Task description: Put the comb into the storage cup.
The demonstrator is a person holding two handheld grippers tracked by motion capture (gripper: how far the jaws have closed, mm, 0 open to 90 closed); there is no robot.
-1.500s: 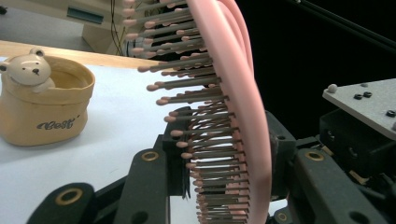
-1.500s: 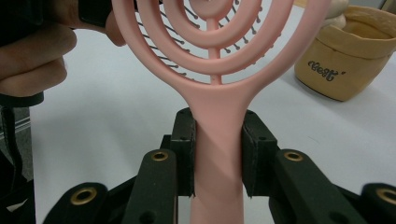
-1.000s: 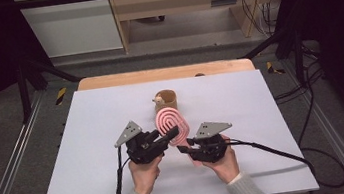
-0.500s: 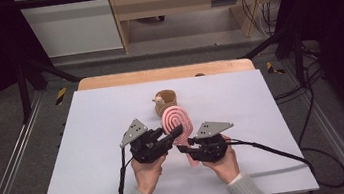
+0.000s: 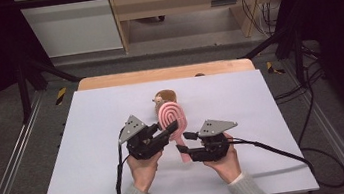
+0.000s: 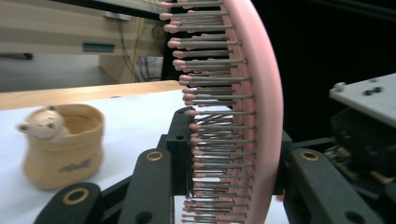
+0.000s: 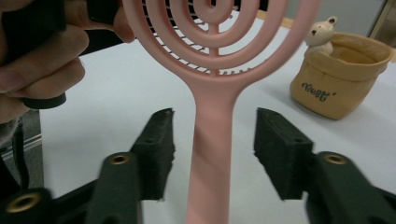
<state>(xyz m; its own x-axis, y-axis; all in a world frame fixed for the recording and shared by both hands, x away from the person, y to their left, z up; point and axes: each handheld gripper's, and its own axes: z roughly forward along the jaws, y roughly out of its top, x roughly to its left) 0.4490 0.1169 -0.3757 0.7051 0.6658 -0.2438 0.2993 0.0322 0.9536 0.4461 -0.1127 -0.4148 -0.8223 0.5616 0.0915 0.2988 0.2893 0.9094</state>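
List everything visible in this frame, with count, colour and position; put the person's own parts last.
Hairbrush: one, pink, spiral head, mid-table, head clamped in the left gripper, handle between the right gripper's open jaws.
Pot: one, tan, with a small bear figure, just behind the brush.
Table: one, white top, wooden edge at the far side.
Left gripper: one, black, shut on the brush head.
Right gripper: one, black, open, astride the handle.
Hands: two, grey sleeves, near edge.

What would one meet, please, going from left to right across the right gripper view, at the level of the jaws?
Person's hand → left jaw, standing apart from the handle → pink hairbrush handle → right jaw, also apart from it → tan pot with a small bear figure.
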